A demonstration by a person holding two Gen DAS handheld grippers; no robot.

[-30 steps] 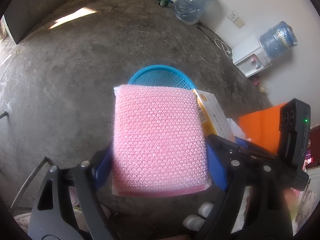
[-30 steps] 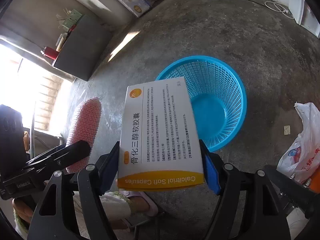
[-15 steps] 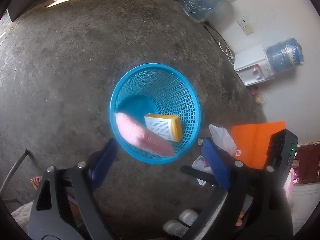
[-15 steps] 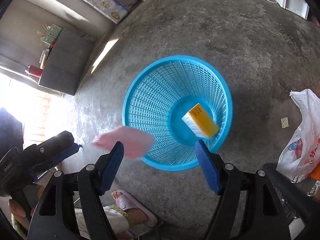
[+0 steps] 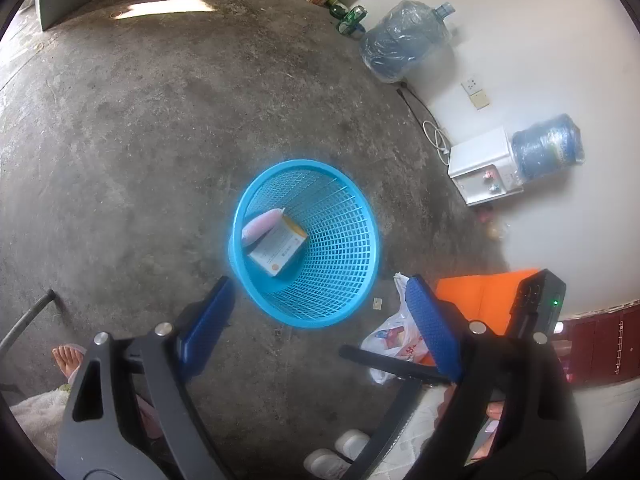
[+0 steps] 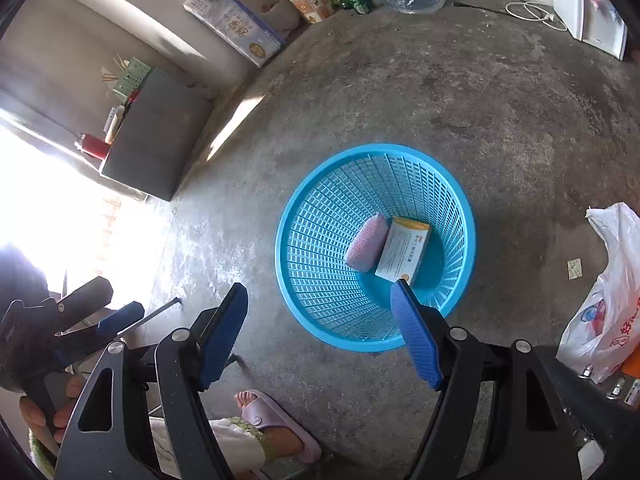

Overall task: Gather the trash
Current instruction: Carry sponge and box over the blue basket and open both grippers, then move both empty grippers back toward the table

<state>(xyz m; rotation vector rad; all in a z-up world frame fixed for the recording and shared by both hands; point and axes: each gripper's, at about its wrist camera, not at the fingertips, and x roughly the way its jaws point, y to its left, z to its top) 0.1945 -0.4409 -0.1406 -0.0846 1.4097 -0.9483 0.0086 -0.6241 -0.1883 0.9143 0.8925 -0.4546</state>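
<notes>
Both grippers tilt steeply down toward the concrete floor (image 5: pixel 120 152), held over a blue basket (image 5: pixel 352 248). The left gripper (image 5: pixel 316 320) has its fingers (image 5: pixel 208 320) spread wide with nothing between them; they have just been opening a little further. The right gripper (image 6: pixel 320 328) also stands open and empty, its right finger (image 6: pixel 416 340) overlapping the basket's near rim in the right wrist view.

The trash lies at the bottom of the basket: a pink sponge (image 6: pixel 366 248) on the left, a white and yellow box (image 6: pixel 404 256) just beside it on the right, the two touching. In the left wrist view the sponge leans against the basket wall and partly over the box.

The hands themselves are mostly hidden behind the black gripper frames; only fingertips show at the frame edges. A sandalled foot (image 6: pixel 276 424) shows near the bottom. The print on the box is too small to read.

Around the basket the floor is bare on the left and far side. To its right, near but apart, lies a white plastic bag (image 6: pixel 608 300), cut off by the edge. Two water jugs (image 5: pixel 404 40) and a white dispenser (image 5: pixel 480 172) stand against the far wall, well apart from the basket.
</notes>
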